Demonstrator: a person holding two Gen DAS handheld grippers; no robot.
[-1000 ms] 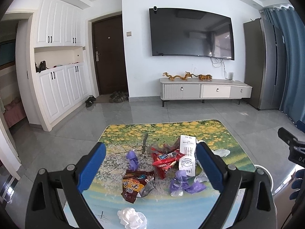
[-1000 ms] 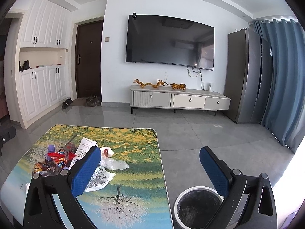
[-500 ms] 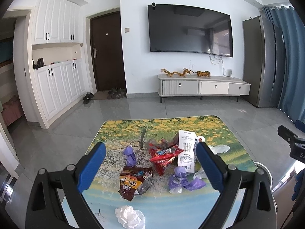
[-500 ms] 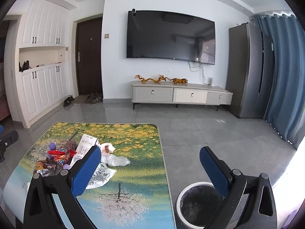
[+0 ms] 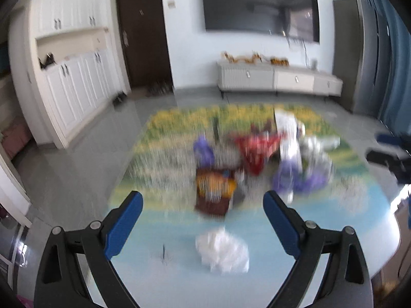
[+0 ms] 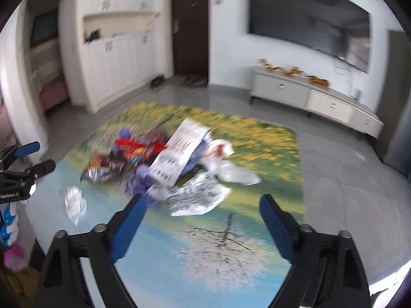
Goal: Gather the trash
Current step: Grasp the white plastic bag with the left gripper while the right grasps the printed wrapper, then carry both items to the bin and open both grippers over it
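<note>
A pile of trash lies on the landscape-print table (image 6: pixel 231 243): a red wrapper (image 5: pixel 257 146), purple wrappers (image 5: pixel 300 177), a brown snack bag (image 5: pixel 213 192), a white printed box (image 6: pixel 179 151), a clear plastic bag (image 6: pixel 236 172) and a printed wrapper (image 6: pixel 197 197). A crumpled white tissue (image 5: pixel 223 251) lies nearest. My left gripper (image 5: pixel 203 205) hangs open above the snack bag and tissue, holding nothing. My right gripper (image 6: pixel 203 205) is closing, its pads apart; the printed wrapper lies just beyond its tips, untouched. Both views are blurred.
The table's rounded near edge (image 5: pixel 385 251) runs below both grippers. Grey tiled floor (image 6: pixel 346 179) surrounds the table. A TV cabinet (image 6: pixel 316 102), a dark door (image 5: pixel 143 38) and white cupboards (image 5: pixel 74 87) line the far walls.
Both grippers dropped and tilted down toward the table. The right view swung left, so the pile is now ahead and the round bin has left view. The right jaws stand narrower.
</note>
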